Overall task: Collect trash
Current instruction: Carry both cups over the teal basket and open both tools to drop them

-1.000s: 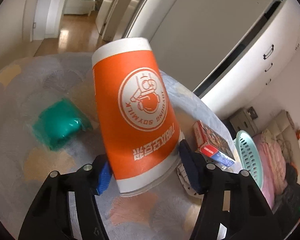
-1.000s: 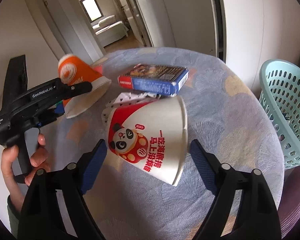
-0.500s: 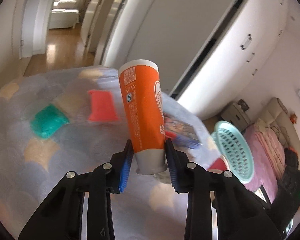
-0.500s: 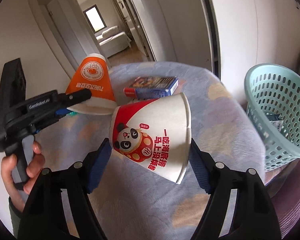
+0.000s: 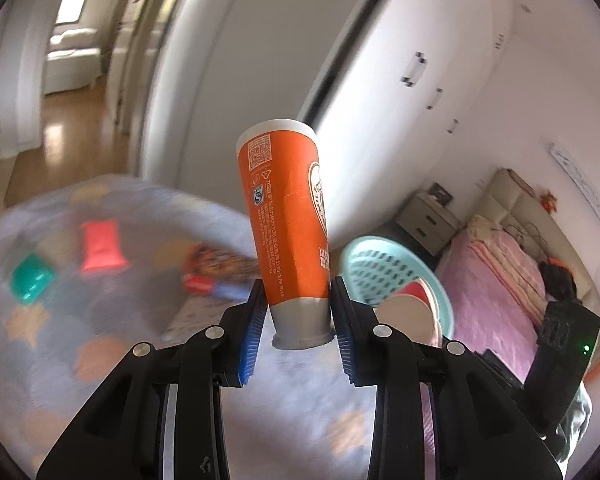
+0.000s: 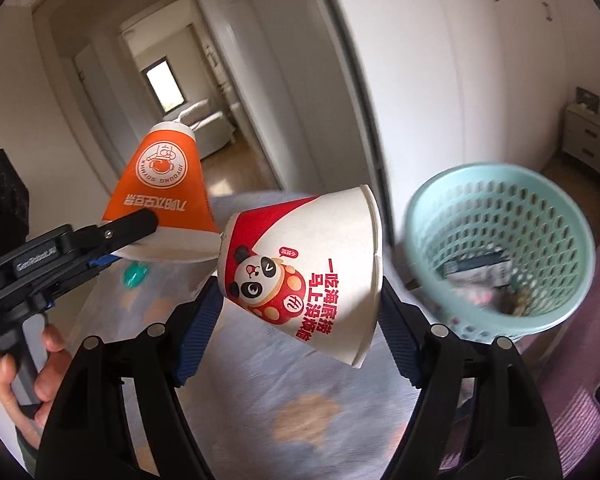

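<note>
Left hand-held gripper is clamped on the orange cup, right hand-held gripper on the panda cup; basket ahead holds some trash; packets remain on the bench.

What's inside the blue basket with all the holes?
The basket already has some trash at the bottom: a white and blue wrapper and some small bits beside it, too blurry to name. Its near wall hides whatever lies lower down.

Tabletop items blurred in left wrist view, boxed pack partly behind orange cup, basket contents smeared, unreadable
</note>
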Demonstrator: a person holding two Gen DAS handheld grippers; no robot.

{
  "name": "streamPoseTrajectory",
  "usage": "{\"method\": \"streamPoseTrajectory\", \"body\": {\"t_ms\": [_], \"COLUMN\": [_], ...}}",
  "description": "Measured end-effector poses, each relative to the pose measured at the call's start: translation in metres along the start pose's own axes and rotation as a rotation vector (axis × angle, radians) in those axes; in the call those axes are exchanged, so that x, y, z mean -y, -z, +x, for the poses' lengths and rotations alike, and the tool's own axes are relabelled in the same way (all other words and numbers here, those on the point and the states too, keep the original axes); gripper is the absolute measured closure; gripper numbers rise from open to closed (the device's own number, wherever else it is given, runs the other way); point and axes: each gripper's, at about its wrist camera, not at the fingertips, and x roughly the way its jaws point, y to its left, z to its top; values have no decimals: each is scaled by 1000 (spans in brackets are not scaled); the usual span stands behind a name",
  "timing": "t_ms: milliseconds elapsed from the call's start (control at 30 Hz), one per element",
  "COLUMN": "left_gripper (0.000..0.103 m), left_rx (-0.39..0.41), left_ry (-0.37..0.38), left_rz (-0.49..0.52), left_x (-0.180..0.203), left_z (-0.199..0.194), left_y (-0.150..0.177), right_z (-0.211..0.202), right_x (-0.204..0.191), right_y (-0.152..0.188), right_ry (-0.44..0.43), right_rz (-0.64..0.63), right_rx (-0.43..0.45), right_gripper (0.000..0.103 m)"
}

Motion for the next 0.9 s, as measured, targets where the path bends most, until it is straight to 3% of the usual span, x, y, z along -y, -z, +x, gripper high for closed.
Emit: {"method": "streamPoseTrajectory", "body": {"t_ms": [300, 533, 900], "left_gripper": [72, 72, 72], "left_rx": [-59, -165, -295], "left_ry": [82, 126, 117], "left_rz": [124, 178, 176], "left_x": [74, 119, 130], "left_z": [55, 125, 220], "left_y": [-2, -2, 8], "right_z": [-27, -27, -3], "right_x": [71, 136, 183], "right_y": [-26, -37, -41], "right_ry": [128, 222, 319], "right_rz": [121, 238, 300], "right_rx": [74, 72, 41], "right_gripper": [31, 31, 31]}}
